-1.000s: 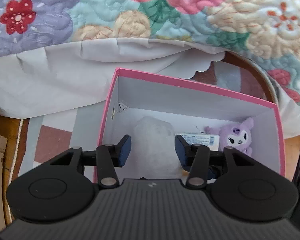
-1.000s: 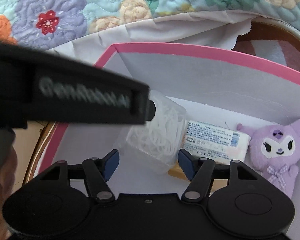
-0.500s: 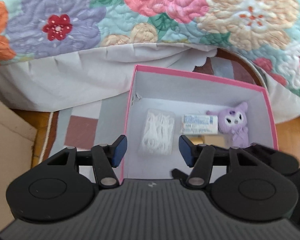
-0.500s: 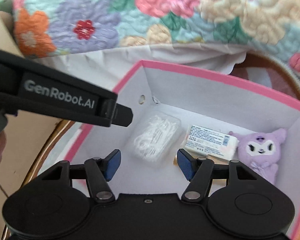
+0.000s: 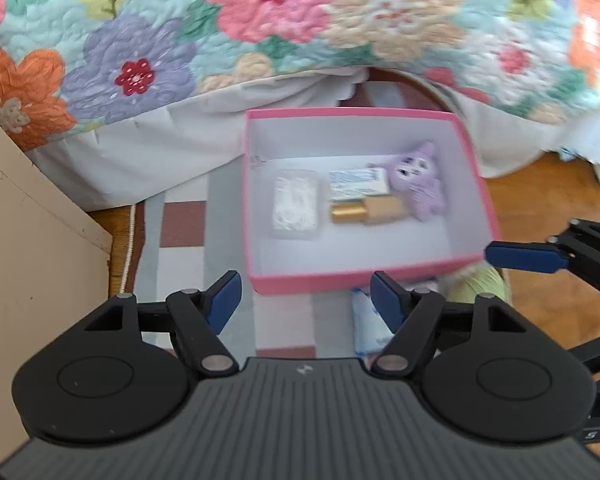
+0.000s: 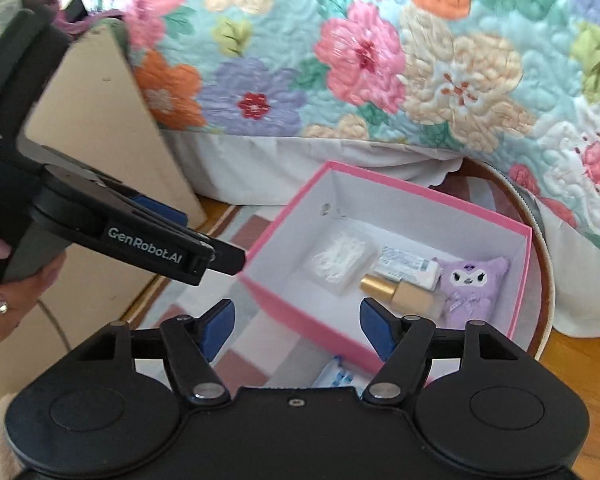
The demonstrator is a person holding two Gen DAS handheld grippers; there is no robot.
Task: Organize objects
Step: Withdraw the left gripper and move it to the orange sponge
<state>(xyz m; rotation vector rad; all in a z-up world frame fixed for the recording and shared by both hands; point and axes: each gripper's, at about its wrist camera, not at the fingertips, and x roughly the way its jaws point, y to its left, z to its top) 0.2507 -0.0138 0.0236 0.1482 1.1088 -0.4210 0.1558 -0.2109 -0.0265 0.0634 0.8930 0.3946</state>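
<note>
Both tongs now higher above pink box (image 5: 364, 280) on checked rug (image 5: 182, 224)

I see a floral quilt (image 5: 300, 20) draped over a white bed skirt (image 5: 160, 152), a checked rug (image 5: 180, 240) on wood floor (image 5: 540, 200), beige cabinet (image 5: 28, 260) at left, daylight.

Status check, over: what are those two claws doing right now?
Left gripper open, empty. Right gripper open, empty. Pink box holds four items. Blue-white packet outside.

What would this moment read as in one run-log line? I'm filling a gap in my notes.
left gripper: open, empty | right gripper: open, empty | pink box: floss picks, plush inside | blue-white packet: outside
</note>
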